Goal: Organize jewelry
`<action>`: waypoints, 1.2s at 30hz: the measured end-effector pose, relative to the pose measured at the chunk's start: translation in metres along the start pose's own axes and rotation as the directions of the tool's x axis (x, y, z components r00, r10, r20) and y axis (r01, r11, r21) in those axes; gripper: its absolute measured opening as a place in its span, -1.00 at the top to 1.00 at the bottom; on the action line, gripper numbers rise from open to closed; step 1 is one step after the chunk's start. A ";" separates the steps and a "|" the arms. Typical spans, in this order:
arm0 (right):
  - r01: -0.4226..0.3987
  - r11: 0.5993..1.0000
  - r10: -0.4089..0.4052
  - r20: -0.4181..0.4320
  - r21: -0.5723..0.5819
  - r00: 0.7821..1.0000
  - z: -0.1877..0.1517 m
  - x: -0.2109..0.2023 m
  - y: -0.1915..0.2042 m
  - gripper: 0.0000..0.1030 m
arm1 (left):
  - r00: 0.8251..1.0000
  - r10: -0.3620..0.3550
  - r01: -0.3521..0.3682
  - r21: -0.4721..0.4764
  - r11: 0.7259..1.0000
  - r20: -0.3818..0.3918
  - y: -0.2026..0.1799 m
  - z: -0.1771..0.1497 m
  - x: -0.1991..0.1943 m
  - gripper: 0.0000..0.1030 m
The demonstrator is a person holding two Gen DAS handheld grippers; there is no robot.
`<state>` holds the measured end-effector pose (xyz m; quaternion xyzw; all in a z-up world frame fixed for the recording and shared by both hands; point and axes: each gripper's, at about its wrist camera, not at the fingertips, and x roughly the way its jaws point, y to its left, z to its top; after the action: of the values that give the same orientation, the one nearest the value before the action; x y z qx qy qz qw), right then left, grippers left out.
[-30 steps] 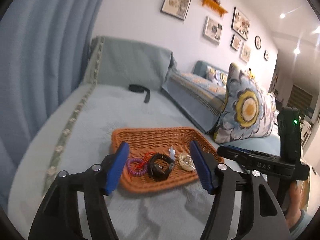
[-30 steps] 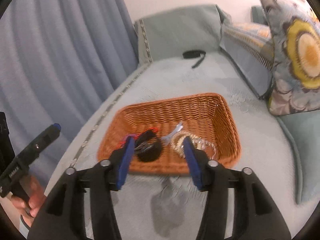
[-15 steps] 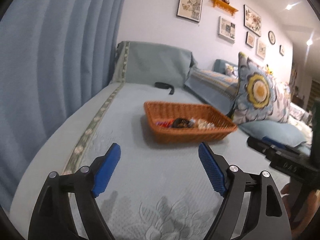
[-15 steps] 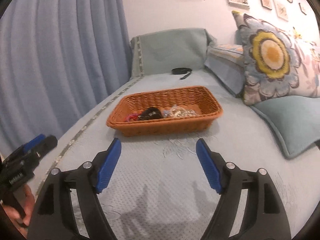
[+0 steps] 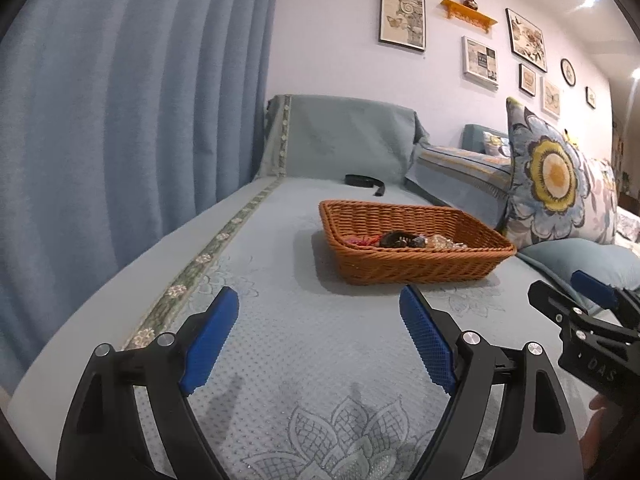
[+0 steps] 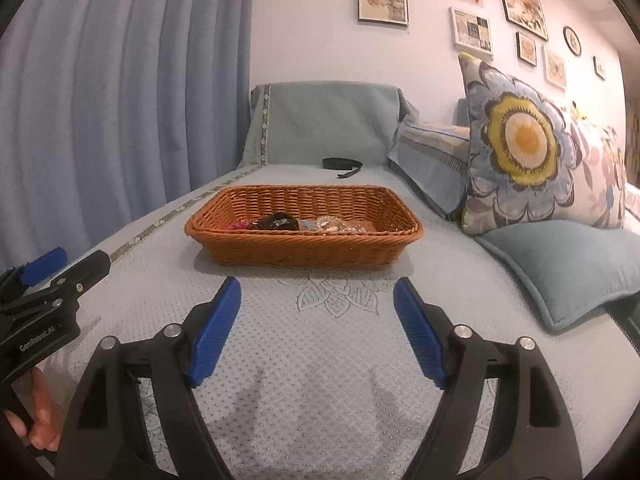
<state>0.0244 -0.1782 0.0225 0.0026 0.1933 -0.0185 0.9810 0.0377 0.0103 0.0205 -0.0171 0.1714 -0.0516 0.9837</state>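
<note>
1. Two grippers, the left gripper (image 5: 319,313) and the right gripper (image 6: 317,303), hover empty over the sofa cover (image 5: 304,360), jaws just opened wide.
2. Ahead, well apart from both, sits the wicker basket (image 6: 304,254) with the jewelry (image 6: 304,223) heaped along its near side.
3. Best approach, by my judgement: come in over the rim and single out one piece, avoiding tangled neighbours.
4. Beyond lies a black strap (image 6: 342,164).

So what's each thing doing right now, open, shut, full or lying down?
Left gripper: jaws open, just widened, nothing between.
Right gripper: jaws open, just widened, nothing between.
Wicker basket: upright on the sofa, jewelry inside.
Black strap: lying loose behind the basket.
</note>
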 end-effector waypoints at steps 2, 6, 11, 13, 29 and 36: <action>-0.001 1.000 0.001 0.000 -0.014 1.000 -0.001 0.001 0.002 -0.51 | 1.000 0.015 -0.015 0.014 1.000 0.003 -0.003 -0.002 0.001 -0.63; -0.003 0.999 0.003 0.000 -0.034 1.000 -0.002 0.003 0.005 -0.55 | 0.999 0.035 -0.035 0.017 0.999 0.007 -0.003 -0.002 0.001 -0.70; -0.007 1.000 0.007 -0.003 -0.021 1.000 -0.003 0.004 0.003 -0.58 | 0.999 0.044 -0.044 -0.004 0.999 -0.004 0.003 -0.003 0.002 -0.72; -0.009 1.000 0.009 -0.005 -0.012 1.000 -0.004 0.004 0.002 -0.59 | 0.999 0.045 -0.045 0.000 0.999 -0.003 0.002 -0.004 0.002 -0.73; -0.010 1.000 0.010 -0.021 0.025 1.000 -0.004 0.006 -0.004 -0.69 | 0.999 0.051 -0.051 0.013 0.999 -0.004 -0.001 -0.003 0.002 -0.77; -0.010 0.999 0.011 -0.027 0.030 1.000 -0.004 0.007 -0.005 -0.71 | 0.999 0.051 -0.051 0.014 0.999 -0.004 -0.001 -0.003 0.002 -0.80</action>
<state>0.0290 -0.1834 0.0162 0.0188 0.2063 -0.0163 0.9782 0.0385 0.0087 0.0168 -0.0057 0.1734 -0.0279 0.9844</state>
